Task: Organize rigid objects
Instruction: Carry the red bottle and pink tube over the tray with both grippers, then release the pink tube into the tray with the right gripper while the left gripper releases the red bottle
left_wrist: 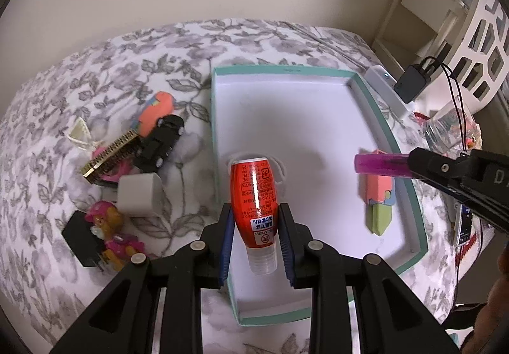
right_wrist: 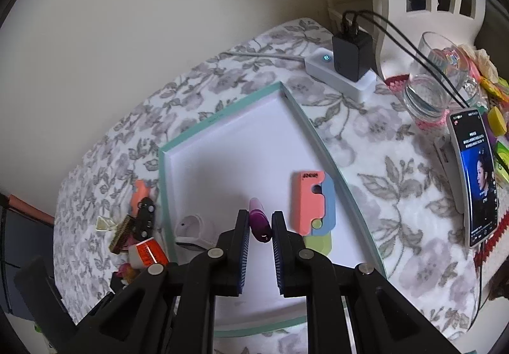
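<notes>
My left gripper (left_wrist: 255, 210) is shut on a red bottle (left_wrist: 253, 191) with a clear cap, held over the near left part of a white tray with a teal rim (left_wrist: 386, 128). My right gripper (right_wrist: 260, 215) is shut on a purple tube (right_wrist: 259, 220) above the tray's near right area; in the left wrist view the purple tube (left_wrist: 378, 164) sticks out of the right gripper (left_wrist: 413, 164). A pink, blue and green toy knife (right_wrist: 313, 204) lies inside the tray by its right wall. A white ring-shaped piece (right_wrist: 191, 230) lies in the tray near its left wall.
Left of the tray lies a pile: black toy car (left_wrist: 162, 139), orange toy (left_wrist: 156, 112), gold comb (left_wrist: 111, 155), white cup (left_wrist: 140, 194), pup figure (left_wrist: 111, 233). To the right stand a power strip with charger (right_wrist: 350, 61), a glass (right_wrist: 435, 80) and a lit phone (right_wrist: 477, 175).
</notes>
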Tool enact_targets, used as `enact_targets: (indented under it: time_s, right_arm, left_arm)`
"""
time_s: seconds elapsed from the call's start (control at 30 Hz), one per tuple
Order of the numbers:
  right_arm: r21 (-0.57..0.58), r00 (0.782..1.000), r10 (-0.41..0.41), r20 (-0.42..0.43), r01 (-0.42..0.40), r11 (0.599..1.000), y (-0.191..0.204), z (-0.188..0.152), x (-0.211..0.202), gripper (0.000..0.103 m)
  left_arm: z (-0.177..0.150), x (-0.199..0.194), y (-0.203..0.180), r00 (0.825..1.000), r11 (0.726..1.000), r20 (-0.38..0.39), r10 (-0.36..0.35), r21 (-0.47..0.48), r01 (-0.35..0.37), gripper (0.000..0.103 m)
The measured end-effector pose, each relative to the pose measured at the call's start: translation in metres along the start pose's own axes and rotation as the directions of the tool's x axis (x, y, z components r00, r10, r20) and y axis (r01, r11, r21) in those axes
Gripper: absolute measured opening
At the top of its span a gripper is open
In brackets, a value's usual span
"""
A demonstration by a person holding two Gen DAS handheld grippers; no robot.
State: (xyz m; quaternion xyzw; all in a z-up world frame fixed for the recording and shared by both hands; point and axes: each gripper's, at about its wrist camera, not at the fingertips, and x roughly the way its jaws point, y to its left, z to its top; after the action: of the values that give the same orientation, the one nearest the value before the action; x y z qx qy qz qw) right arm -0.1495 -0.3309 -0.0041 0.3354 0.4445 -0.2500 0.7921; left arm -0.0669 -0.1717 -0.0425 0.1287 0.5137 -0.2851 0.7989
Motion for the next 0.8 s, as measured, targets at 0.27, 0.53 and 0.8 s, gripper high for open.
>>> enact_targets:
  time_s: [0.27, 0.53, 0.8]
  right_arm:
    - [0.012, 0.996, -0.008, -0.091, 0.009, 1.000, -0.001, -0.011, 0.023, 0.015]
    - [-0.046, 0.990, -0.055, -0.132, 0.049, 0.998, 0.007, -0.020, 0.027, 0.016]
    - [-0.135, 0.973, -0.137, -0.184, 0.113, 0.984, 0.021, -0.029, 0.031, 0.016]
  left_arm:
    - [-0.007, 0.017, -0.003, 0.998, 1.000, -0.065, -0.018, 0.009, 0.018, 0.028]
    - [-0.018, 0.037, -0.002, 0.988, 1.000, -0.155, -0.006, 0.008, 0.008, 0.028]
    - [-0.020, 0.037, -0.004, 0.986, 1.000, -0.165, -0.002, 0.030, 0.007, 0.029]
